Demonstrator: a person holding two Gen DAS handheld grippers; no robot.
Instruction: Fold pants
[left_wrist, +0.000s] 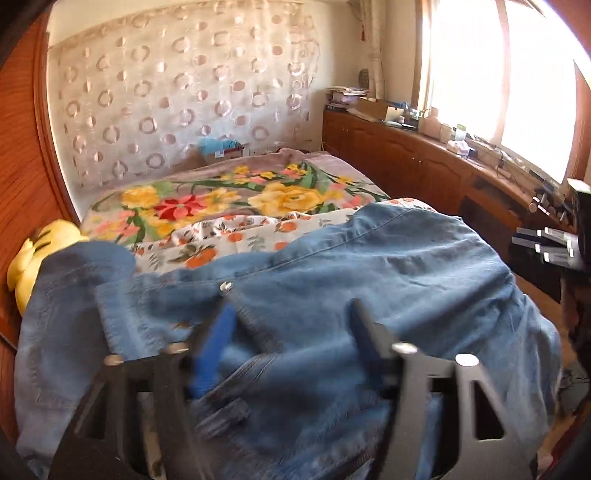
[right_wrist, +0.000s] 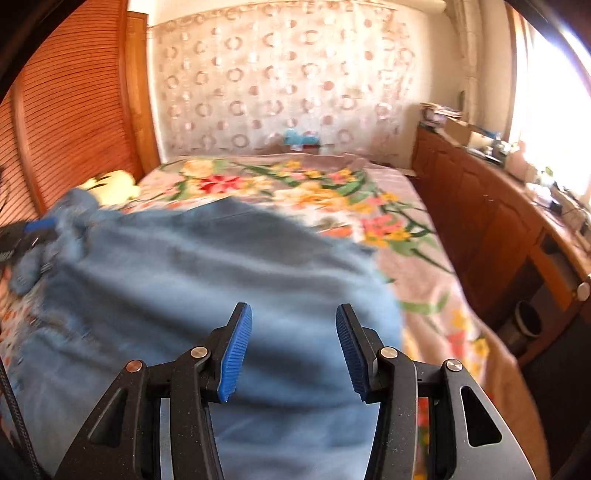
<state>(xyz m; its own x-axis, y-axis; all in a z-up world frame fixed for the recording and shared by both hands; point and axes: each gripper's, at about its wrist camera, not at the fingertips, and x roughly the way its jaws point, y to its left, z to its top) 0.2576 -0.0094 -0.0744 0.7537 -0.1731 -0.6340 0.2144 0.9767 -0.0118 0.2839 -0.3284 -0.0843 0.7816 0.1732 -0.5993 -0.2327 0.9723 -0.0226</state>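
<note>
Blue denim pants (left_wrist: 332, 280) lie bunched on the bed, waistband and metal button (left_wrist: 225, 286) toward the far side. My left gripper (left_wrist: 291, 321) hangs just over the fly area with its jaws apart; the view is blurred and no cloth is between the blue pads (left_wrist: 216, 343). In the right wrist view the pants (right_wrist: 207, 266) spread across the near bed. My right gripper (right_wrist: 293, 328) is open and empty above the cloth. The left gripper shows at the far left (right_wrist: 35, 230) by a bunched part of the pants.
A floral bedspread (left_wrist: 236, 195) covers the bed. A yellow plush toy (left_wrist: 33, 254) lies at the left by the wooden louvred wall (right_wrist: 74, 110). A wooden cabinet (right_wrist: 480, 221) with clutter runs along the right under a bright window. A patterned curtain hangs behind.
</note>
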